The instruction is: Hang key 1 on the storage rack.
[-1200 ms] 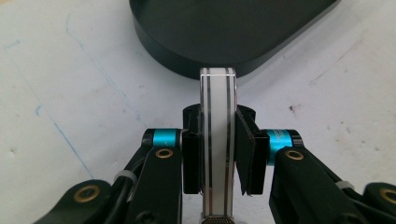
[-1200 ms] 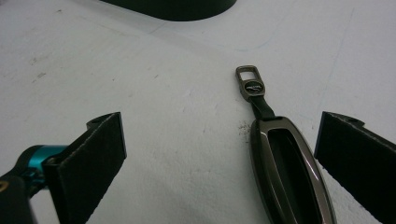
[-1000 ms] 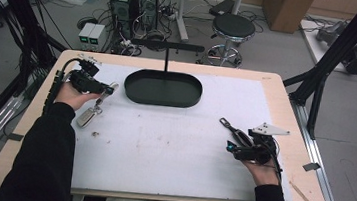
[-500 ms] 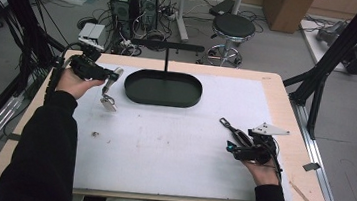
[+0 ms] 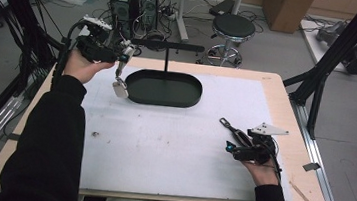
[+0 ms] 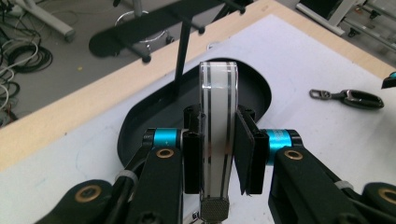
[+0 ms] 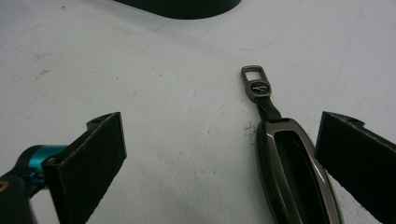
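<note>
My left gripper [image 5: 121, 57] is raised above the table's far left, shut on a white and silver striped object [image 5: 120, 88] that hangs down by the left end of a black oval tray [image 5: 186, 99]. In the left gripper view the striped object [image 6: 217, 98] stands upright between the pads of the left gripper [image 6: 218, 140]. A dark metal key fob [image 5: 230, 128] with a clasp lies flat on the white mat. My right gripper [image 5: 235, 139] rests low just behind it, open. In the right gripper view the key fob [image 7: 292, 163] lies inside the right gripper [image 7: 224, 149], close to the right-hand pad.
A thin black post with a crossbar [image 5: 167, 46] rises from the tray's far side. The white mat [image 5: 161, 149] covers most of the wooden table [image 5: 301, 158]. A small dark speck [image 5: 95, 134] lies on the mat at the left. A stool and computers stand on the floor beyond.
My left gripper rose from the table with the striped object and moved farther away and to the right, up to the tray's left end. The right gripper and key fob stayed still.
</note>
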